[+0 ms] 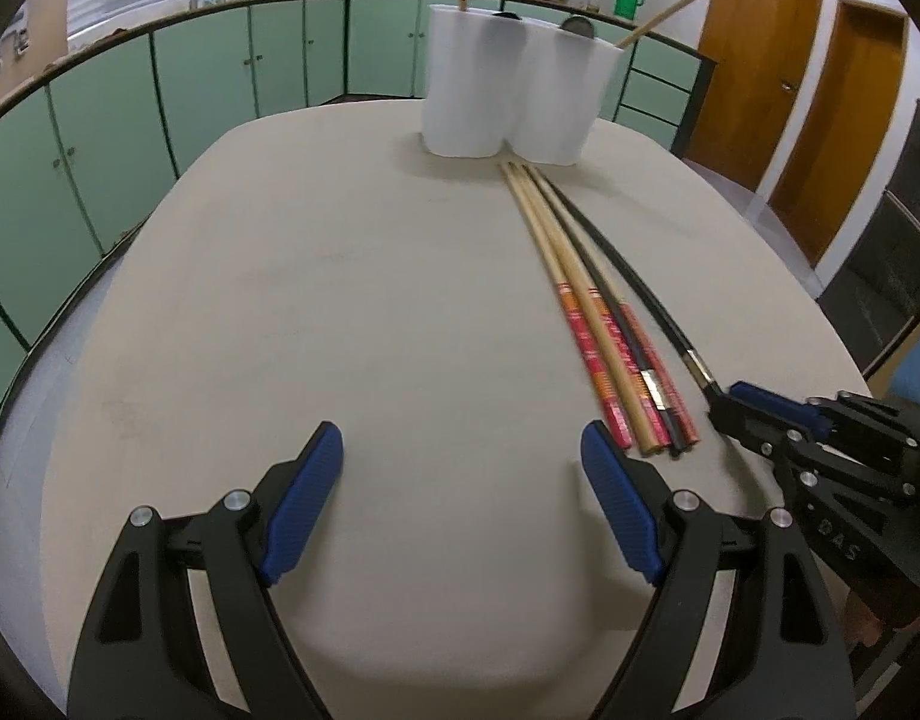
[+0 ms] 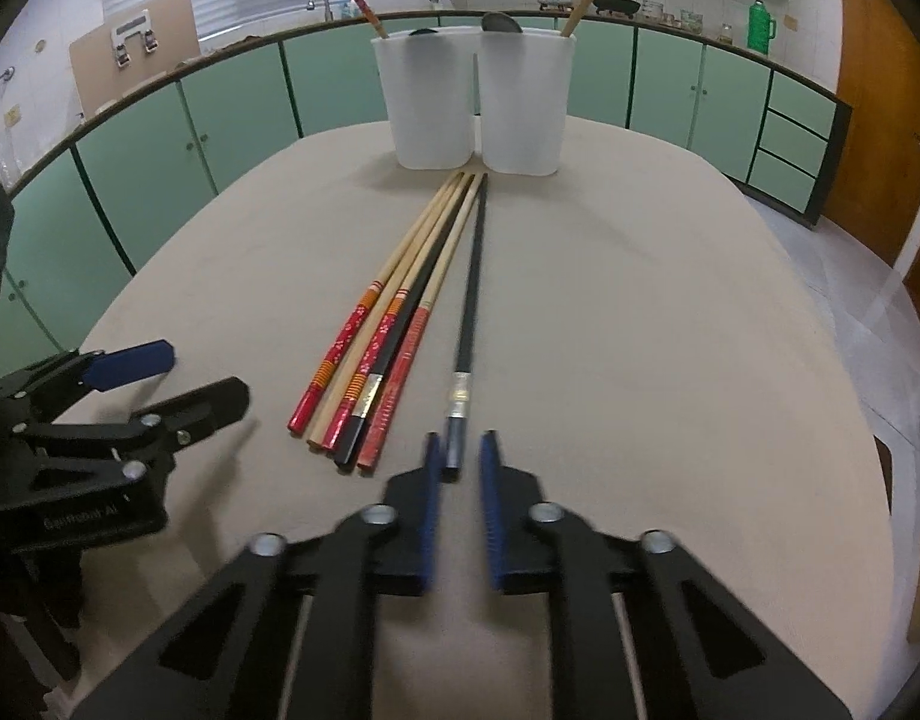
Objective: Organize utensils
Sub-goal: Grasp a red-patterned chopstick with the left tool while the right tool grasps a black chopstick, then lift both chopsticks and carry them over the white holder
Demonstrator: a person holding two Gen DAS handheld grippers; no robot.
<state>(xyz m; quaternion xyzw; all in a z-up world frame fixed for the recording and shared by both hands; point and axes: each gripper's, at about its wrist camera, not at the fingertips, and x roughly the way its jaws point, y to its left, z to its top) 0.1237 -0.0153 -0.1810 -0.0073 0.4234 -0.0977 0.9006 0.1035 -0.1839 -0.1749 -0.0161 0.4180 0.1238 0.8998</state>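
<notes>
1. Right claw (image 2: 460, 450) has its blue pads nearly together around the butt of the black chopstick (image 2: 472, 276), apart from the bundle (image 2: 376, 354) to its left, presumably to lift it singly.
2. Left claw (image 1: 460, 450) is wide open, empty, over the desk (image 1: 340, 300).
3. White holders (image 2: 472, 102) stand well ahead.

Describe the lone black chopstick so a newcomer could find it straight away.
Start at the two white holders at the far end of the beige table. A bundle of chopsticks runs from them toward the camera. The lone black chopstick lies just right of that bundle, apart from it, all black with a silver band, its near end between the right tool's pads.
</notes>
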